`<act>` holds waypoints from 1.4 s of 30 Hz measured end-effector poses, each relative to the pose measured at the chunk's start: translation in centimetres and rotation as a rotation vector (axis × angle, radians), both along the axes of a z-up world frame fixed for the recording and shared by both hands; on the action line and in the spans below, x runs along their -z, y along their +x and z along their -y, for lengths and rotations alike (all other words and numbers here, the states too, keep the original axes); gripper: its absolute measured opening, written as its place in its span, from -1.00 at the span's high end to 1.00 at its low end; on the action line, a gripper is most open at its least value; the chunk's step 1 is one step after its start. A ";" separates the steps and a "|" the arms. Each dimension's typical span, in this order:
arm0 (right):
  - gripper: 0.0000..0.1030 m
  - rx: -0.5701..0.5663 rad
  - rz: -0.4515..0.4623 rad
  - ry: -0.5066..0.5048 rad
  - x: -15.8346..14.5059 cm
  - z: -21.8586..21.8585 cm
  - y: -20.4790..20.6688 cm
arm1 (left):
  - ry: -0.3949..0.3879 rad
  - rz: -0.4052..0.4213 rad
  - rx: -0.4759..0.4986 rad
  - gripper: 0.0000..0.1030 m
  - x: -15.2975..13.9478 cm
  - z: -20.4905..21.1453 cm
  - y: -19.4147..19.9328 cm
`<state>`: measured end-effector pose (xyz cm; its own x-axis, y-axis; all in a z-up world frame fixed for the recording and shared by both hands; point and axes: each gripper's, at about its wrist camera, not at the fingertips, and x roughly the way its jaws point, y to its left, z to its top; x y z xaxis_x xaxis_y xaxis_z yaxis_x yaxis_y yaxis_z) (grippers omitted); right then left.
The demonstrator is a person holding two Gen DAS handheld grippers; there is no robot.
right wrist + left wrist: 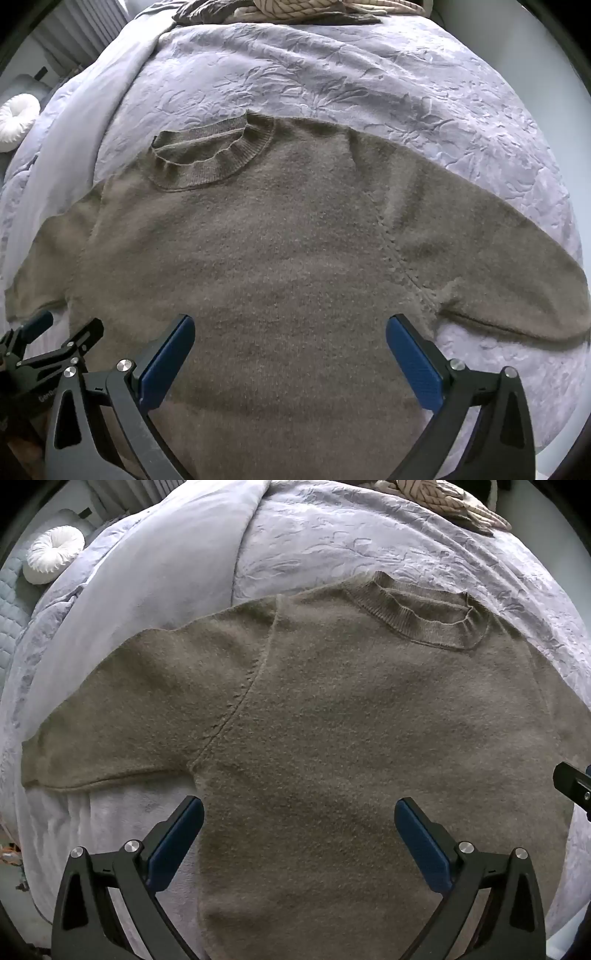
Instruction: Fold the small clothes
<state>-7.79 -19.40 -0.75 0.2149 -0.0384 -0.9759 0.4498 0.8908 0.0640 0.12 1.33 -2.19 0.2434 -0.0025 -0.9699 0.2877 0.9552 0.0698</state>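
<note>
1. Left wrist view: olive-brown knit sweater point(351, 720) lay spread flat, front up, on a lavender embossed bedspread point(351, 539); ribbed collar point(421, 616) far side, one sleeve point(122, 709) stretched left.
2. Left gripper point(299, 812) hovered over the sweater's lower body, jaws wide, holding nothing.
3. A round white cushion point(53, 554) sat far left.
4. Right wrist view: right gripper point(290, 330) jaws wide, empty, above the same sweater; the other sleeve point(498, 266) extended right.
5. Left gripper visible at lower left.

Black grippers point(299, 808), blue pads point(168, 360), silver screws, seemingly plastic
</note>
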 end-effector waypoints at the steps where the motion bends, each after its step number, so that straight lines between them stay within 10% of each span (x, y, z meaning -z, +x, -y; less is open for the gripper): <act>1: -1.00 0.000 0.000 -0.001 0.1 0.0 0.0 | 0.000 0.000 0.001 -1.00 0.0 0.0 0.0; 42: -1.00 -0.011 -0.001 -0.006 0.5 -0.7 1.1 | 0.001 -0.017 0.001 -1.00 0.6 -0.7 0.2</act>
<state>-6.69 -18.69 -1.25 0.2147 -0.0420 -0.9758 0.4402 0.8960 0.0583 0.33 2.03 -2.75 0.2274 -0.0021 -0.9738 0.2900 0.9548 0.0657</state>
